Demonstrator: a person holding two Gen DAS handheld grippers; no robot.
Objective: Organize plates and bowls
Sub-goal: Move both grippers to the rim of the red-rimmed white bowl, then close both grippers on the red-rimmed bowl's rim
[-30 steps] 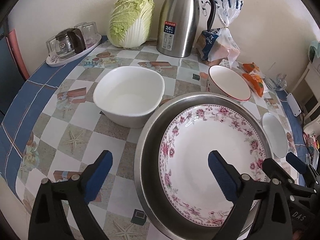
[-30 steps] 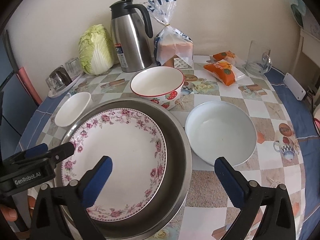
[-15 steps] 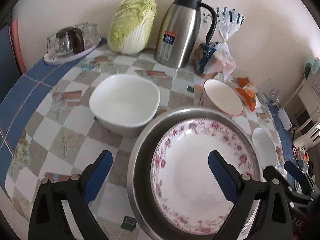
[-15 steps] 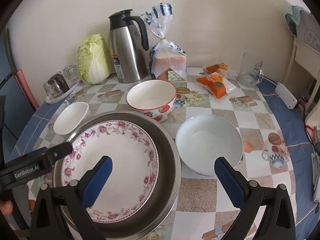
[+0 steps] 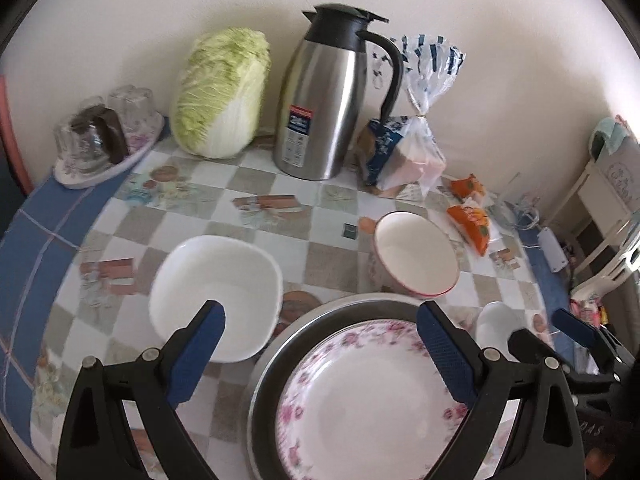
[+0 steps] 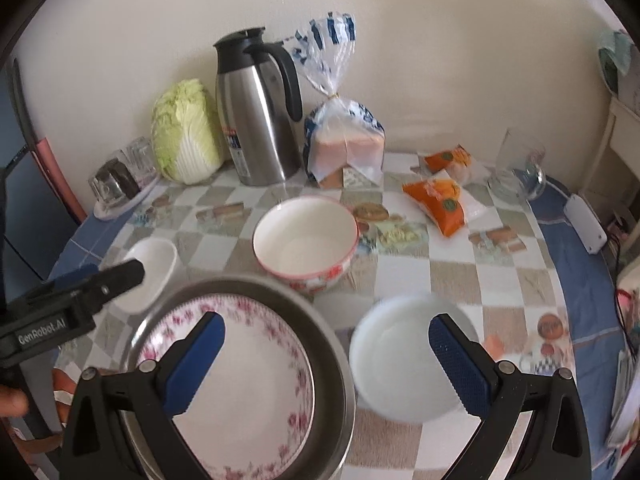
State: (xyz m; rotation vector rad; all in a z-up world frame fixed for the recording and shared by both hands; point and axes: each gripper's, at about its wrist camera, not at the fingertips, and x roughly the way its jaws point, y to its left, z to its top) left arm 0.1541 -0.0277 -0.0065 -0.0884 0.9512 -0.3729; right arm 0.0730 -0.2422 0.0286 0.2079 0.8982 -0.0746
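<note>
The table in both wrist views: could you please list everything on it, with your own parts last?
Steel basin: one, silver, near edge.
Floral plate: one, white with pink flowers, inside basin.
Square bowl: one, white, left of basin.
Red-rimmed bowl: one, behind basin.
Round plate: one, white, right of basin.
Thermos: one, steel, by wall.
Cabbage: one, green.
Bread bag: one.
Orange packets: two.
Left gripper, right gripper: jaws open.

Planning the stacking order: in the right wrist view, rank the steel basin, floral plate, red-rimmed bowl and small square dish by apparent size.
1. steel basin
2. floral plate
3. red-rimmed bowl
4. small square dish

The basin and plate are nearest the camera.
</note>
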